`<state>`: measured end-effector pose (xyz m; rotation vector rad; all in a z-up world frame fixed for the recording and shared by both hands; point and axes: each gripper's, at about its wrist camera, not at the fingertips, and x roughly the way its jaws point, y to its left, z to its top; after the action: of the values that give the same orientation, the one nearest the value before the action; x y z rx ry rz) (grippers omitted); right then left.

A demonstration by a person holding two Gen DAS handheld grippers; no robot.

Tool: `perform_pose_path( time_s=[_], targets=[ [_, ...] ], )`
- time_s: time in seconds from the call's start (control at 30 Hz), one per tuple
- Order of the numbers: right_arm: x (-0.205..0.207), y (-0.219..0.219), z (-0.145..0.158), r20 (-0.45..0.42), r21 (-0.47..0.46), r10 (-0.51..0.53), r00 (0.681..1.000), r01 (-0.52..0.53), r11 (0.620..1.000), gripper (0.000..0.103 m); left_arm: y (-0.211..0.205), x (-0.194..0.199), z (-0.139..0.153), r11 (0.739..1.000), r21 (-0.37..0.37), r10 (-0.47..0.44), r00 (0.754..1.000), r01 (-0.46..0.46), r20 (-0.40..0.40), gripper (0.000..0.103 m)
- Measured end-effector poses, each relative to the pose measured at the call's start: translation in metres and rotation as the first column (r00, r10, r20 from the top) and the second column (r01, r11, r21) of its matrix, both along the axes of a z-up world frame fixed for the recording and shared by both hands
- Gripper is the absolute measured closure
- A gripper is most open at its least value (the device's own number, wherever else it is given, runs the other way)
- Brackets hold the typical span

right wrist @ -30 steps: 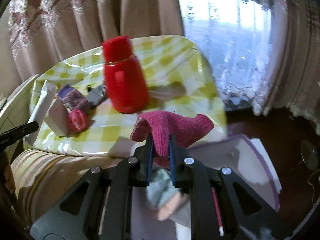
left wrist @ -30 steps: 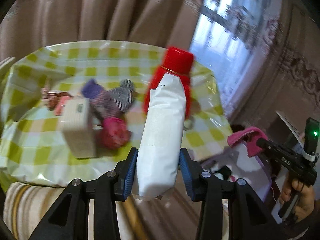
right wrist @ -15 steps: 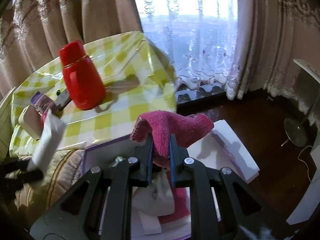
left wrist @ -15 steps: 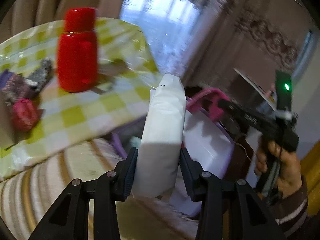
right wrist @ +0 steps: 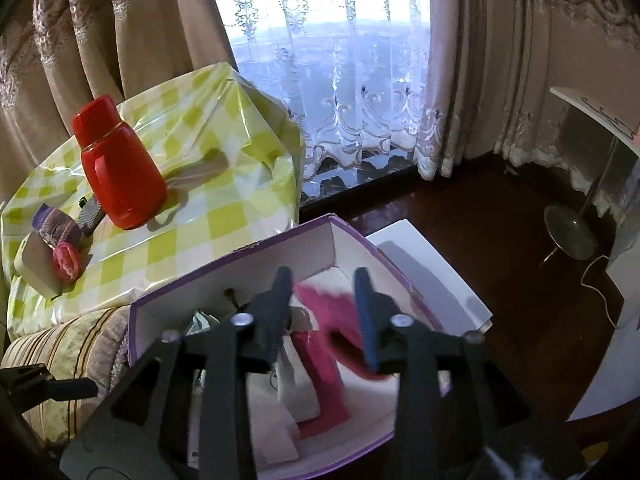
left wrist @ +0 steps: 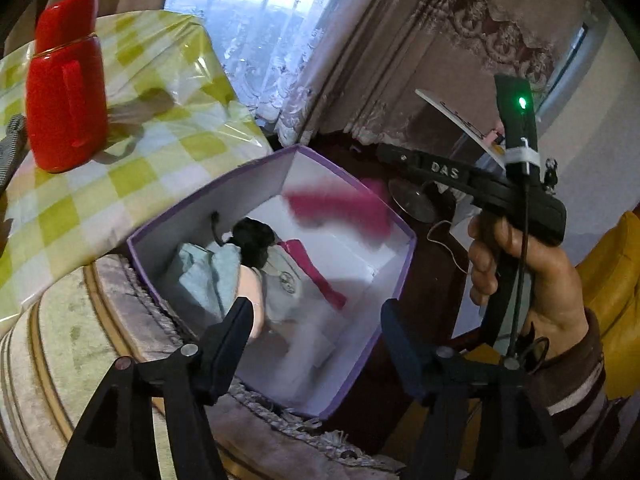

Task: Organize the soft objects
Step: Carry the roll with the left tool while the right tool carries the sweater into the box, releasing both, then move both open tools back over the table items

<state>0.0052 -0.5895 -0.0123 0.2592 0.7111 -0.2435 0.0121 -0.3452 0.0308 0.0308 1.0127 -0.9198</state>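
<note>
A purple-rimmed white box [left wrist: 150,276] sits on the striped cushion below both grippers. My left gripper [left wrist: 316,320] hangs over it, its jaws opening with nothing pressed between them. A blurred white pack [left wrist: 310,346] drops just beneath them. My right gripper [right wrist: 322,296] is also over the box [right wrist: 240,258], jaws opening. The pink cloth [right wrist: 340,320] is a blur falling free below its fingers; the left wrist view shows the pink cloth [left wrist: 340,208] in mid-air. Inside lie a light blue cloth [left wrist: 200,276], a dark-haired doll [left wrist: 252,240] and a pink strip [left wrist: 316,276].
A red flask [right wrist: 120,168] stands on the yellow-checked table [right wrist: 224,216] left of the box. Striped socks [right wrist: 56,224], a pink roll [right wrist: 66,264] and a small white carton [right wrist: 34,264] lie near it. The box lid [right wrist: 432,276] rests to the right, above dark floor. Curtains hang behind.
Both grippers swung from the table to over the box and opened. The white pack left the left jaws and the pink cloth left the right jaws; both are dropping into the box.
</note>
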Motion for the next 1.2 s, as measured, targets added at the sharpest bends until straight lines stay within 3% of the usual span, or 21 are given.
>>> perform_pose_path(
  time_s=[0.23,0.4,0.67,0.83,1.2],
  targets=[
    [0.008,0.016,0.003,0.002,-0.007,0.044,0.999,-0.044,0.999,0.050,0.034,0.011,0.013,0.988,-0.003,0.154,0.984,-0.154,0.085,0.036],
    [0.018,0.044,0.006,-0.003,-0.018,0.119,0.993,-0.119,0.993,0.048,0.063,0.017,0.024,0.979,0.019,0.197,0.963,-0.204,0.183,0.036],
    [0.036,0.103,0.012,-0.001,-0.030,0.264,0.965,-0.264,0.964,0.042,0.133,0.028,0.036,0.929,0.012,0.359,0.906,-0.371,0.222,0.036],
    [0.049,0.141,0.017,0.004,-0.040,0.357,0.934,-0.356,0.934,0.039,0.185,0.030,0.040,0.876,0.016,0.461,0.848,-0.482,0.259,0.036],
    [0.072,0.222,0.030,0.004,-0.092,0.526,0.851,-0.523,0.847,0.029,0.289,0.040,0.044,0.741,-0.017,0.657,0.719,-0.671,0.229,0.036]
  ],
)
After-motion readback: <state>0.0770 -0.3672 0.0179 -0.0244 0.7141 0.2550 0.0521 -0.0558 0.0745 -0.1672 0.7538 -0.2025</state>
